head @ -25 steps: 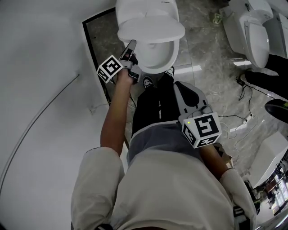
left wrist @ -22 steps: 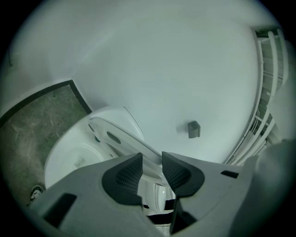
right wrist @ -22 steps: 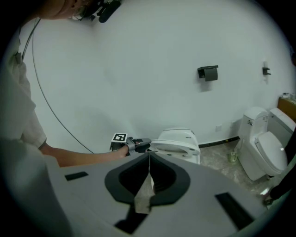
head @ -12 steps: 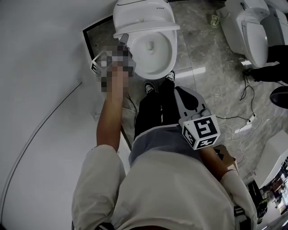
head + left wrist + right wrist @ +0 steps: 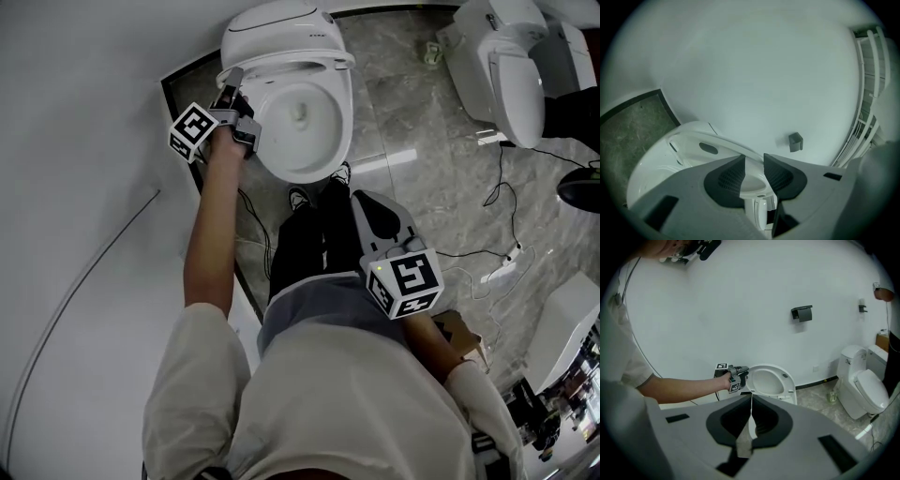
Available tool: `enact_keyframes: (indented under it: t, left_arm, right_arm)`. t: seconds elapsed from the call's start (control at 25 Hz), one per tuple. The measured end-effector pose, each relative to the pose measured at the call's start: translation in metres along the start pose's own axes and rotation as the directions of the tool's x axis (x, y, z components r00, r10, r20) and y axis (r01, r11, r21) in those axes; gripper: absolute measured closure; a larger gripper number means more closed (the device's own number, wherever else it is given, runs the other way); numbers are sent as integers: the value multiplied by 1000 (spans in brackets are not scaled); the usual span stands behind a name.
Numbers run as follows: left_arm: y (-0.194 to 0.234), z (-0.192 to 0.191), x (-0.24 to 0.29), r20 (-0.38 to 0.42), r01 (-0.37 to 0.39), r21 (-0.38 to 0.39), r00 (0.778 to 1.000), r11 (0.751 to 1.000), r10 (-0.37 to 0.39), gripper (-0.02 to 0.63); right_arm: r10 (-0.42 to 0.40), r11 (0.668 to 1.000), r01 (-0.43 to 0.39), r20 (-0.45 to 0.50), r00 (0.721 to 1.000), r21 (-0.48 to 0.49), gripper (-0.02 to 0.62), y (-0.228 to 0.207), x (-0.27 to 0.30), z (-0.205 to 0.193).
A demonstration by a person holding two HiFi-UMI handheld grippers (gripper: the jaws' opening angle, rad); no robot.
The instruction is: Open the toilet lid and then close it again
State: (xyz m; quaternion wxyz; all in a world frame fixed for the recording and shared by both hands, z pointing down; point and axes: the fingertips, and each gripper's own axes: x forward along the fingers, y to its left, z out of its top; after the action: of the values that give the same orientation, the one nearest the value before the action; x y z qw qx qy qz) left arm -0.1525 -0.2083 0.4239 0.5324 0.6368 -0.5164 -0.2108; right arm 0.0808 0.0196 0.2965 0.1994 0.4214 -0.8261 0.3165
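The white toilet (image 5: 302, 117) stands at the top of the head view with its bowl showing. Its lid (image 5: 286, 62) is raised almost upright against the tank. My left gripper (image 5: 232, 81) is at the lid's left edge and has just been closing a little. In the left gripper view the lid's rim (image 5: 689, 145) runs between the pads, with the left gripper (image 5: 753, 164) shut on it. The right gripper view shows the raised lid (image 5: 771, 380) with the left gripper (image 5: 738, 373) at its side. My right gripper (image 5: 370, 206) hangs shut and empty above my legs, its tips together (image 5: 751, 401).
A second toilet (image 5: 506, 66) stands at the right on the marble floor, with cables (image 5: 497, 216) trailing near it. A white wall (image 5: 84, 187) fills the left. A paper holder (image 5: 801, 313) hangs on that wall. My black trouser legs (image 5: 314, 244) stand just before the bowl.
The lid has swung from half lifted to almost upright. My left gripper has travelled with its edge toward the tank. The right gripper has barely shifted.
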Motion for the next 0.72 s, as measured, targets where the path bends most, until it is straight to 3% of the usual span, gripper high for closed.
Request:
enact_keyframes:
  t: [0.4,0.72]
  left_arm:
    - [-8,33,42,33,-4,35,999,999,3,491]
    - [-6,53,74,24,-37,106,999,994,34,505]
  right_arm:
    - [-13,1000,13,-11,1000,6,584,-23,5,12]
    - [-48,998,49,-7,999,34,584,-46,7,19]
